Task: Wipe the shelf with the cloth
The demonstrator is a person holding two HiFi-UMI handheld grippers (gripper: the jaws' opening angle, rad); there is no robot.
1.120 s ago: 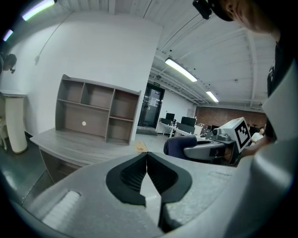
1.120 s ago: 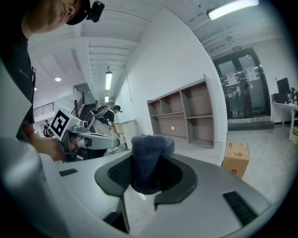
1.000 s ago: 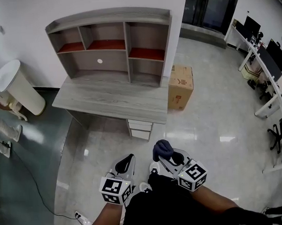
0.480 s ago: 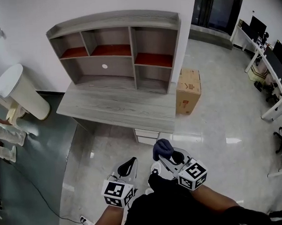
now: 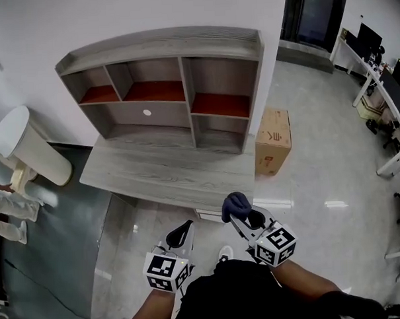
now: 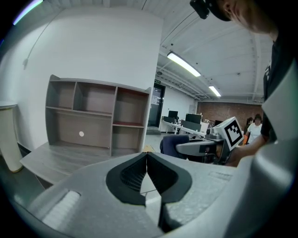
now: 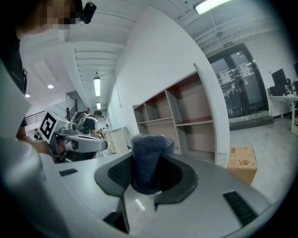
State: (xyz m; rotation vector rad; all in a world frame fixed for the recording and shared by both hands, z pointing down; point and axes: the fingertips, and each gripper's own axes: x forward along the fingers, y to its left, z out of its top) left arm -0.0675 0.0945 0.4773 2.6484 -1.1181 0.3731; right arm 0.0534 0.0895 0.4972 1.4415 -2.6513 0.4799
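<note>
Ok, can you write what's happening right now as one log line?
stage: wiping not yet started | right tool: shut on cloth | left tool: shut, nothing in it | shelf: ahead, untouched

Shows the right gripper (image 5: 241,215) clamped on a bunched dark blue cloth (image 5: 235,204) above the glossy floor (image 5: 313,183), with the left gripper (image 5: 179,234) just to its left, and puts the grey table (image 5: 164,171) ahead of both, the shelf (image 5: 162,91) farther beyond, a cardboard box (image 5: 273,140) ahead-right.
</note>
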